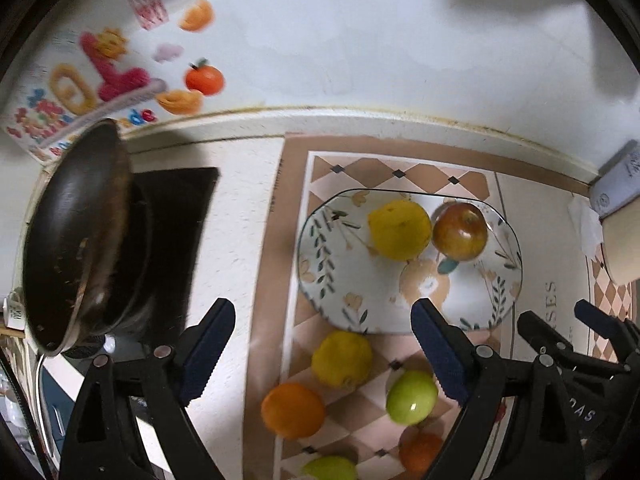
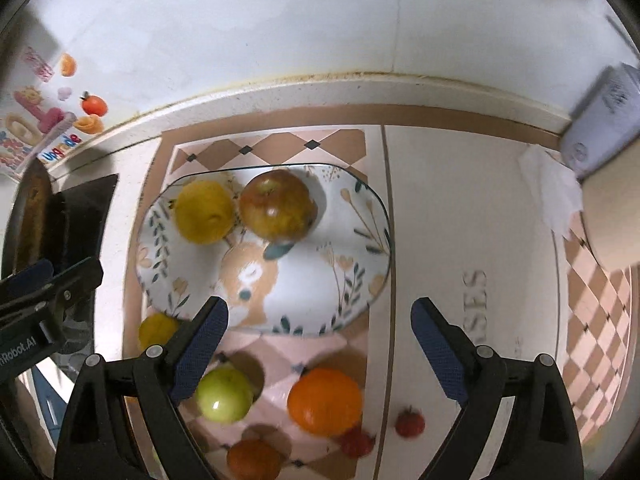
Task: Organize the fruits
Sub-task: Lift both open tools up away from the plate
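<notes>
A floral plate (image 1: pixel 496 300) (image 2: pixel 352 236) on a checkered mat holds a yellow fruit (image 1: pixel 399 229) (image 2: pixel 205 212) and a red-brown apple (image 1: pixel 461 231) (image 2: pixel 279 205). In front of the plate lie a yellow fruit (image 1: pixel 342 358) (image 2: pixel 158 330), a green apple (image 1: pixel 412 397) (image 2: pixel 224 394), an orange (image 1: pixel 293 410) (image 2: pixel 325 401) and more fruit at the lower edge. My left gripper (image 1: pixel 324 344) is open and empty above the loose fruit. My right gripper (image 2: pixel 320 340) is open and empty over the plate's near rim. Each gripper shows at the other view's edge.
A dark frying pan (image 1: pixel 76 236) sits on a black cooktop (image 1: pixel 176 216) at the left. A tissue box (image 2: pixel 600 120) and a cream container (image 2: pixel 612 220) stand at the right. Two small red fruits (image 2: pixel 410 422) lie near the mat's edge. A white wall runs behind.
</notes>
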The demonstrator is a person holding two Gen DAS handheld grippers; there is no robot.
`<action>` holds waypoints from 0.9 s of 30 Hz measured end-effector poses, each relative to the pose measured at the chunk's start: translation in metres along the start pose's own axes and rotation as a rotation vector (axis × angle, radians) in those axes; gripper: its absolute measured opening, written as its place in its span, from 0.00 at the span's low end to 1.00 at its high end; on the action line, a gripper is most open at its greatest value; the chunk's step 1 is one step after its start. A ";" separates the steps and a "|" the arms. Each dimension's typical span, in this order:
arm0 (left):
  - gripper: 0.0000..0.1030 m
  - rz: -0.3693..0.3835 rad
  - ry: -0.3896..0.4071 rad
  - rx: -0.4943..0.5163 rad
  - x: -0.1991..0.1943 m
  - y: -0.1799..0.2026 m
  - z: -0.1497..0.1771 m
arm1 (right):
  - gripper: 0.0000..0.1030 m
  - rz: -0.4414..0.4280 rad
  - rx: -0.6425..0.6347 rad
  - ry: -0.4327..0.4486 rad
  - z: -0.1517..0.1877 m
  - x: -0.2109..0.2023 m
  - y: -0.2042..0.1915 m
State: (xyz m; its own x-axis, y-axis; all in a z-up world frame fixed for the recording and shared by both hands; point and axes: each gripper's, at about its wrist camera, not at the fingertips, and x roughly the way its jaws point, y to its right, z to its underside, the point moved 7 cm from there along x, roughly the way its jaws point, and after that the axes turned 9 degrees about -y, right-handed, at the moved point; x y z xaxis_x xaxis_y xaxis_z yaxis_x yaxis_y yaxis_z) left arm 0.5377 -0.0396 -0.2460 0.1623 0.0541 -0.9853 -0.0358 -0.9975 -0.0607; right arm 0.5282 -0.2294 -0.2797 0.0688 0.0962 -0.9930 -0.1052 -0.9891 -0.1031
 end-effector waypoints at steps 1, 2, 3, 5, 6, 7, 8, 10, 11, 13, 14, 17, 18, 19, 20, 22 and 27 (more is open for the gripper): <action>0.87 -0.002 0.016 0.002 -0.009 -0.003 0.006 | 0.92 0.003 0.001 0.011 0.007 -0.006 -0.001; 0.87 -0.004 0.026 0.003 -0.014 -0.003 0.012 | 0.92 0.001 0.002 0.018 0.011 -0.010 -0.004; 0.87 -0.002 0.036 0.004 -0.019 -0.004 0.016 | 0.92 -0.003 0.003 0.027 0.018 -0.017 -0.006; 0.87 0.000 0.058 0.009 -0.032 -0.006 0.027 | 0.92 0.001 0.002 0.048 0.031 -0.032 -0.008; 0.87 0.000 0.066 0.014 -0.038 -0.006 0.032 | 0.92 -0.001 0.001 0.055 0.035 -0.037 -0.008; 0.87 0.001 0.078 0.018 -0.044 -0.006 0.037 | 0.92 -0.002 0.001 0.068 0.042 -0.046 -0.008; 0.87 -0.001 0.086 0.021 -0.048 -0.006 0.040 | 0.92 -0.004 0.002 0.077 0.045 -0.050 -0.010; 0.87 -0.003 0.103 0.032 -0.058 -0.006 0.049 | 0.92 -0.014 0.007 0.096 0.054 -0.064 -0.012; 0.87 -0.001 0.111 0.033 -0.063 -0.006 0.053 | 0.92 -0.015 0.007 0.103 0.057 -0.068 -0.013; 0.87 -0.001 0.125 0.036 -0.073 -0.007 0.060 | 0.92 -0.016 0.007 0.125 0.065 -0.080 -0.014; 0.87 0.003 0.129 0.036 -0.077 -0.007 0.063 | 0.92 -0.010 0.005 0.139 0.071 -0.088 -0.015; 0.87 0.014 0.146 0.034 -0.089 -0.009 0.071 | 0.92 -0.009 0.002 0.166 0.079 -0.102 -0.016; 0.87 0.014 0.153 0.036 -0.093 -0.009 0.073 | 0.92 -0.007 0.001 0.178 0.084 -0.108 -0.017; 0.87 0.015 0.158 0.036 -0.096 -0.009 0.075 | 0.92 -0.009 0.001 0.185 0.087 -0.113 -0.018; 0.87 0.018 0.159 0.033 -0.098 -0.010 0.076 | 0.92 -0.016 0.002 0.188 0.089 -0.116 -0.019; 0.87 0.034 0.153 0.025 -0.098 -0.012 0.078 | 0.92 -0.030 0.005 0.190 0.093 -0.119 -0.020; 0.99 0.039 0.096 0.031 -0.077 -0.017 0.084 | 0.92 -0.084 0.020 0.108 0.102 -0.096 -0.019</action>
State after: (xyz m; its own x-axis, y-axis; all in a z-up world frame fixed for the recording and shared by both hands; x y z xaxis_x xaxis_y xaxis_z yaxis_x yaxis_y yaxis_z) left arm 0.4433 -0.0227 -0.1828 0.2539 0.0093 -0.9672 -0.0739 -0.9968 -0.0290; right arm 0.4225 -0.2087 -0.1879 0.1843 0.1652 -0.9689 -0.1147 -0.9754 -0.1882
